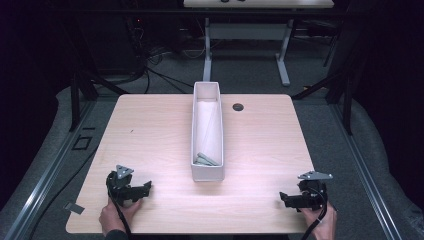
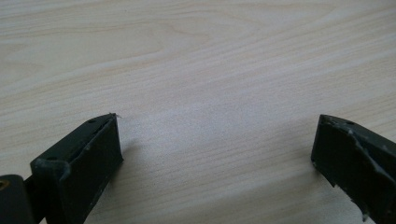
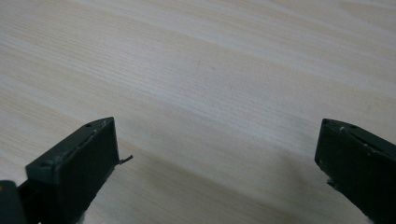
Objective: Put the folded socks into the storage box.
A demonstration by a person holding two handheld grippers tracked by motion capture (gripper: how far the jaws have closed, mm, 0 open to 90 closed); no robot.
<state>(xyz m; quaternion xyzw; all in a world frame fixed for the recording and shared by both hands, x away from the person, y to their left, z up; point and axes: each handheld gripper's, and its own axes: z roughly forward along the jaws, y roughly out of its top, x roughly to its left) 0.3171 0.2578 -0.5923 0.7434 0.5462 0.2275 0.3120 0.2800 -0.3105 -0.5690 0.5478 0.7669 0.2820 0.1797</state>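
both grippers, left gripper (image 1: 146,186) and right gripper (image 1: 283,197), rest near the table's (image 1: 150,125) near corners, jaws apart and empty; the grey pieces (image 1: 205,160) lie in the white box's (image 1: 206,173) near end. a careless reach could knock the light box askew.

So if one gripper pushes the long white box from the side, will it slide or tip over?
The white box would probably slide: it is long, low and lies flat on the smooth wooden table. It looks light, with thin walls and a few small grey pieces at its near end, so a push near one end may turn it.
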